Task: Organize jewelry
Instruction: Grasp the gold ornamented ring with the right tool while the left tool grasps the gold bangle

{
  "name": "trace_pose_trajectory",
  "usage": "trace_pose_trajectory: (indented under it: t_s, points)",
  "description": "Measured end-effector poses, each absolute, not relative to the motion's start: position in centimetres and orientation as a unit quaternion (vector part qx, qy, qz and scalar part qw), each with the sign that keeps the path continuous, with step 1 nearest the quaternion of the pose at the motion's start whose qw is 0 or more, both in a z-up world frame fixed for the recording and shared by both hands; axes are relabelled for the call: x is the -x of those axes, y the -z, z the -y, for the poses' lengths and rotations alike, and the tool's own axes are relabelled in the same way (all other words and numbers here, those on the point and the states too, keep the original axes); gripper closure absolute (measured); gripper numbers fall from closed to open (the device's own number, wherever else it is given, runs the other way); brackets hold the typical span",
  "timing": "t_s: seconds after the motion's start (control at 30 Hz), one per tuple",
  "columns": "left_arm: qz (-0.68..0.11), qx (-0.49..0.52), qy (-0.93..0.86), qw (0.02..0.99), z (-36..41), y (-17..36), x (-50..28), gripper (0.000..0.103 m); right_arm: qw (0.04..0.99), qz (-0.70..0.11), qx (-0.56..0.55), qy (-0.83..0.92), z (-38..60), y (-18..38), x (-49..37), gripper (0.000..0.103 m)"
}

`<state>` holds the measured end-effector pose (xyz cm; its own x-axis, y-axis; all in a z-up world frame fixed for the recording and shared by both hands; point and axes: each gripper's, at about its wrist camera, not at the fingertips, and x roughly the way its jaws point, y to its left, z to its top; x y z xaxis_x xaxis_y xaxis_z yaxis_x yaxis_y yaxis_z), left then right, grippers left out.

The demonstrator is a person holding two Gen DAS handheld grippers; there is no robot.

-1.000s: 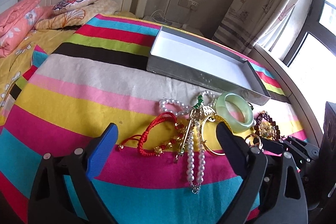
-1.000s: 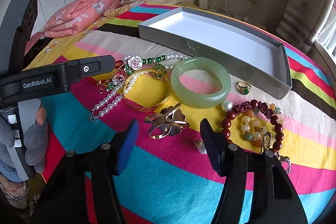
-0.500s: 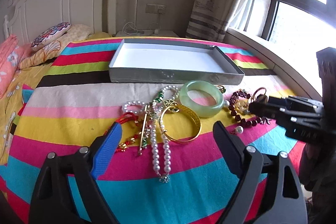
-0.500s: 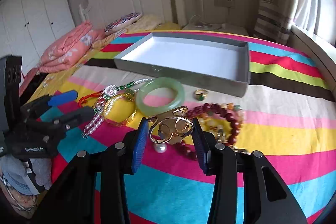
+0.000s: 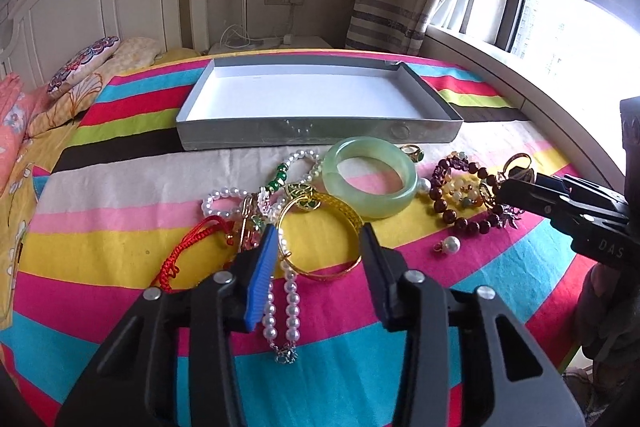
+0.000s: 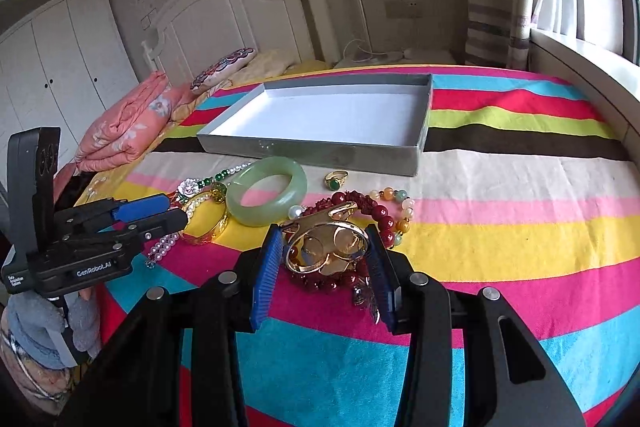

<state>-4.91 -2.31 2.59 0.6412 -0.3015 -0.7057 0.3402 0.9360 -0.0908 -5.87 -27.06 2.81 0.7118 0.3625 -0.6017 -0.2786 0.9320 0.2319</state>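
**Both claws narrow onto gold pieces; box empty**

The left gripper [image 5: 320,259] was wide a second ago. Now its jaws are closing around the gold bangle [image 5: 352,223], which lies between the pads; no firm press is visible yet. The right gripper [image 6: 322,241] has narrowed too and clamps the gold ornament [image 6: 320,261], just above the red bead bracelet [image 6: 386,223]. Both pieces sit in front of the grey box [image 5: 320,133], on its near side. The jade bangle [image 5: 372,203] is closer to the box wall and the pearl strand [image 5: 292,299] farther off. My read: pick-up phase, nothing sorted yet, transfer to the box comes next.
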Motion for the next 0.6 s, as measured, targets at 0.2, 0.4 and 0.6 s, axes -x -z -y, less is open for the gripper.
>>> trace_pose_trajectory:
  t_s: [0.2, 0.4, 0.6]
  points:
    - [-0.393, -0.023, 0.168, 0.904, 1.9, -2.2, 4.6, 0.078, 0.921, -0.339, -0.075, -0.179, 27.5, -2.7, 5.8, 0.061]
    - [-0.396, -0.018, 0.157, 0.905, 1.3, -2.2, 4.4, 0.078, 0.92, -0.343, -0.07, -0.177, 27.3, -2.6, 5.8, 0.061]
    - [-0.407, -0.026, 0.159, 0.899, 1.7, -1.6, 3.6, 0.083, 0.919, -0.345, -0.071, -0.176, 27.2, -2.7, 5.7, 0.061]
